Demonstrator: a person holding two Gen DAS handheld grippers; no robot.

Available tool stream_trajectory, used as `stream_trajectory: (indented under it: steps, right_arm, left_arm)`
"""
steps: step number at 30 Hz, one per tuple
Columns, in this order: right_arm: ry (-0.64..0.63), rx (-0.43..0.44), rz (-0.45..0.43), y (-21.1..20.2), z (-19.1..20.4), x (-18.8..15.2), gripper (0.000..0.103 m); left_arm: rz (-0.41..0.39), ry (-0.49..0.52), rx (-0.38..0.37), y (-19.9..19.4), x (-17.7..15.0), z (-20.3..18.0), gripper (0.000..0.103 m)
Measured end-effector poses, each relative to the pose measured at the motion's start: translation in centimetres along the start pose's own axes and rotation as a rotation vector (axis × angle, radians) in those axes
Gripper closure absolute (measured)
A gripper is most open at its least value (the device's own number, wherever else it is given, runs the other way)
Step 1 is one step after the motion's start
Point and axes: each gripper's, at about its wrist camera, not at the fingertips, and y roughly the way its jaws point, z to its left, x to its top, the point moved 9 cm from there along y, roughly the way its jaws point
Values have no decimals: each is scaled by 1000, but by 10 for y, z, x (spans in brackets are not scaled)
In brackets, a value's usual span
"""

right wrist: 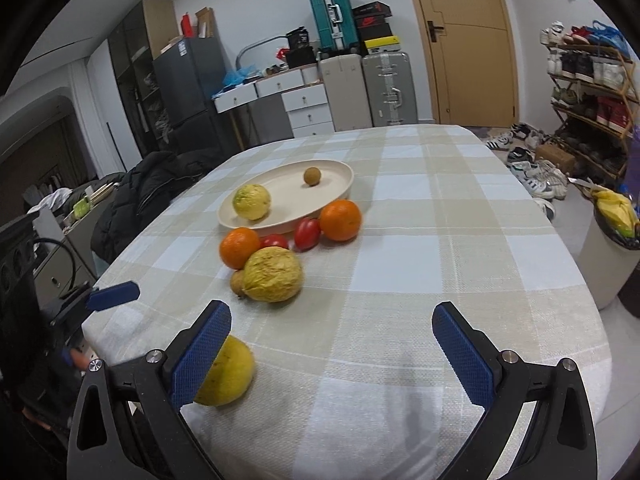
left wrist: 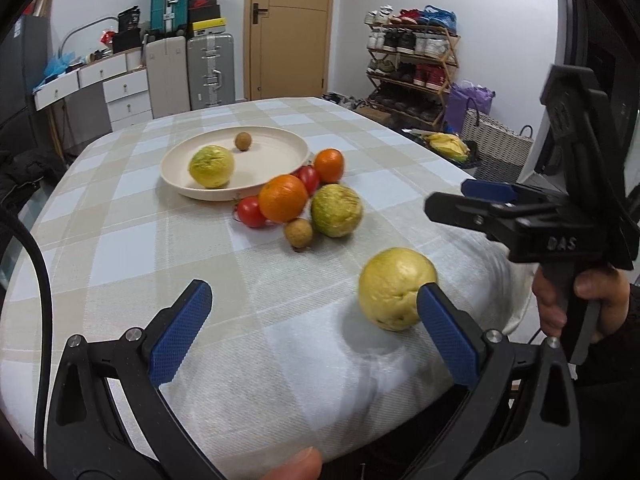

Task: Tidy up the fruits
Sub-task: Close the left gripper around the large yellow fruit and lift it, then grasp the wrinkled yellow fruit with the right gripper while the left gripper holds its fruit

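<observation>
So both my grippers hang wide apart and empty over the checked tablecloth [left wrist: 120, 216].
My left gripper [left wrist: 312, 332] sees the loose yellow guava [left wrist: 394, 286] by its right pad; my right gripper [right wrist: 332, 350] sees it half-hidden behind its left pad. The round cream plate [right wrist: 340, 170] holds a yellow-green guava [right wrist: 252, 201] and a small brown longan [right wrist: 312, 176], with oranges and tomatoes beside it.

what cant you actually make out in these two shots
- Near yellow fruit: right wrist view, its left side is hidden behind that gripper's finger.
- Small brown fruit: right wrist view, mostly behind the big wrinkled fruit.
- Right gripper: left wrist view, seen side-on, so the gap is unclear there.
</observation>
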Motion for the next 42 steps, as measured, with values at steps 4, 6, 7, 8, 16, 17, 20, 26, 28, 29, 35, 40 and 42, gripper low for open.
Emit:
stream_trajectory:
  steps: [4, 6, 7, 8, 16, 17, 20, 26, 28, 29, 35, 40, 42]
  right_arm:
    - [1, -8, 4, 1, -2, -1, 0]
    - [-1, -12, 6, 2, -2, -1, 0]
    - [-3, -16, 11, 2, -3, -2, 0]
    - [-3, -23, 15, 3, -4, -3, 0]
    - [-29, -11, 47, 2, -6, -14, 0]
    - [-30, -8, 47, 2, -6, -14, 0]
    - [-25, -5, 50, 2, -7, -15, 0]
    - [-21, -1, 45, 2, -7, -14, 0]
    - [-22, 2, 47, 3, -6, -14, 0]
    - [-23, 2, 49, 4, -6, -15, 0]
    - [-26, 7, 58, 7, -4, -16, 0]
    - [-32, 14, 68, 12, 0, -18, 0]
    - [-42, 17, 73, 15, 3, -19, 0]
  left_arm:
    - [27, 14, -32, 8, -4, -13, 1]
    - [44, 14, -43, 13, -5, -18, 1]
    - [50, 13, -47, 15, -6, -20, 1]
    - [55, 13, -47, 18, -6, -21, 1]
    - [71, 12, -50, 36, -4, -26, 1]
    - [69, 16, -55, 37, -4, -27, 1]
    - [68, 27, -80, 40, -2, -31, 13]
    - [101, 56, -152, 45, -6, -43, 45]
    - [100, 61, -171, 44, -7, -46, 52]
    - [98, 67, -171, 44, -7, -46, 52]
    - [77, 73, -154, 38, -6, -39, 52]
    - [34, 49, -103, 30, 4, -18, 52]
    - [24, 27, -88, 28, 7, -7, 52]
